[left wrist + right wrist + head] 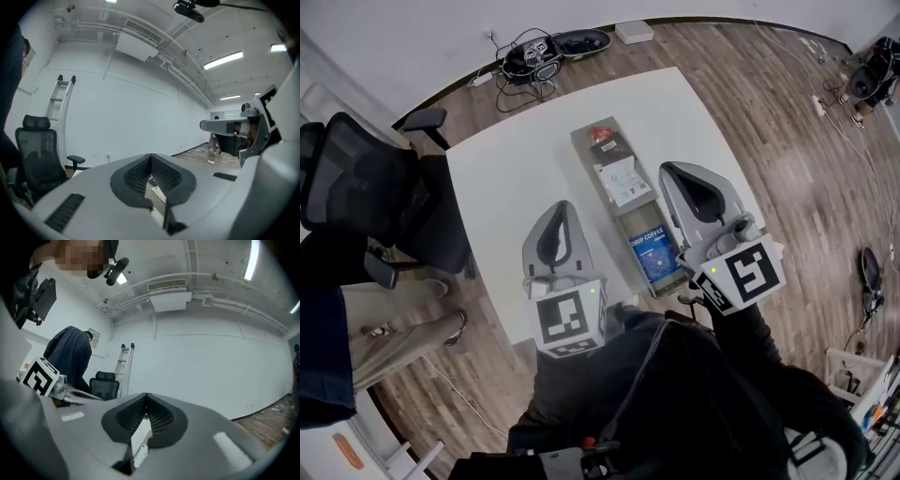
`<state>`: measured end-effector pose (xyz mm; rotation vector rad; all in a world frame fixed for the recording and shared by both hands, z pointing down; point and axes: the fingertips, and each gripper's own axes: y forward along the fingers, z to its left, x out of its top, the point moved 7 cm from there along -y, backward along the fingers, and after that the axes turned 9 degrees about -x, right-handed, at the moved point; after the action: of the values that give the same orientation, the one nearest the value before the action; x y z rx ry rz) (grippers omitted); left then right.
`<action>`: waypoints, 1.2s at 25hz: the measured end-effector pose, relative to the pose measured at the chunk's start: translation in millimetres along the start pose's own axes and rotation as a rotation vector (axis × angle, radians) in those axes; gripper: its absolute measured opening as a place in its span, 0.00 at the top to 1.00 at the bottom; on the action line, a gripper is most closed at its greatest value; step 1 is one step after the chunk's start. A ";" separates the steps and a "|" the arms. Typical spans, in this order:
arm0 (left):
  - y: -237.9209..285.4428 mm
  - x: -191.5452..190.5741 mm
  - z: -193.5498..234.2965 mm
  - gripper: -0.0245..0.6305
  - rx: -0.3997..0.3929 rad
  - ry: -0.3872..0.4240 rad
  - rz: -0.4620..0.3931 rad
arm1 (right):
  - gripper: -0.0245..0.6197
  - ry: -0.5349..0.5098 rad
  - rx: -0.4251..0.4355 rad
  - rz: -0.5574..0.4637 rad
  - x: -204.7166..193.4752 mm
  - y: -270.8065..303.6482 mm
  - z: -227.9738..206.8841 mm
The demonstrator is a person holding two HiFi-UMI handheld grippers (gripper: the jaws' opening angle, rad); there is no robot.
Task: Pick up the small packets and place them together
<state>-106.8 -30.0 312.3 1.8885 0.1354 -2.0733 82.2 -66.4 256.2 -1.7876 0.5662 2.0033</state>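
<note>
A long narrow cardboard box (584, 141) lies on the white table (516, 178). In it, in a row, are a red and black packet (602, 136), a white packet (623, 180) and a blue drip coffee packet (654, 251). Both grippers are lifted high above the table, close to the head camera. My left gripper (562, 208) hangs over the table left of the box, its jaws meeting with nothing in them. My right gripper (670, 171) is above the box's right side, also shut and empty. Through the left gripper (151, 157) a sliver of the box shows below the jaws. The right gripper (146, 397) looks level at the far wall.
A black office chair (375, 187) stands at the table's left, with a person in dark clothes (319, 319) beside it. Cables and gear (530, 56) lie on the wood floor beyond the table. A ladder (125, 362) leans against the white wall.
</note>
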 end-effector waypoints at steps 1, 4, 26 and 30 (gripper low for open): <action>-1.7 6.0 -3.9 0.96 -0.004 0.007 -0.020 | 0.96 -0.010 -0.007 -0.012 3.3 -4.4 2.1; -5.7 17.4 -14.1 0.96 -0.028 0.041 -0.054 | 0.96 -0.078 -0.031 -0.019 7.8 -13.1 9.2; -21.8 22.6 -31.6 0.96 -0.060 0.096 -0.051 | 0.96 -0.166 -0.060 -0.002 5.8 -35.4 26.3; -22.0 23.0 -31.8 0.96 -0.060 0.092 -0.051 | 0.96 -0.169 -0.056 -0.002 6.8 -35.3 27.1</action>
<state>-84.8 -4.2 282.7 1.9639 0.2674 -1.9913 78.0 -21.8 250.9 -1.6280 0.4592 2.1629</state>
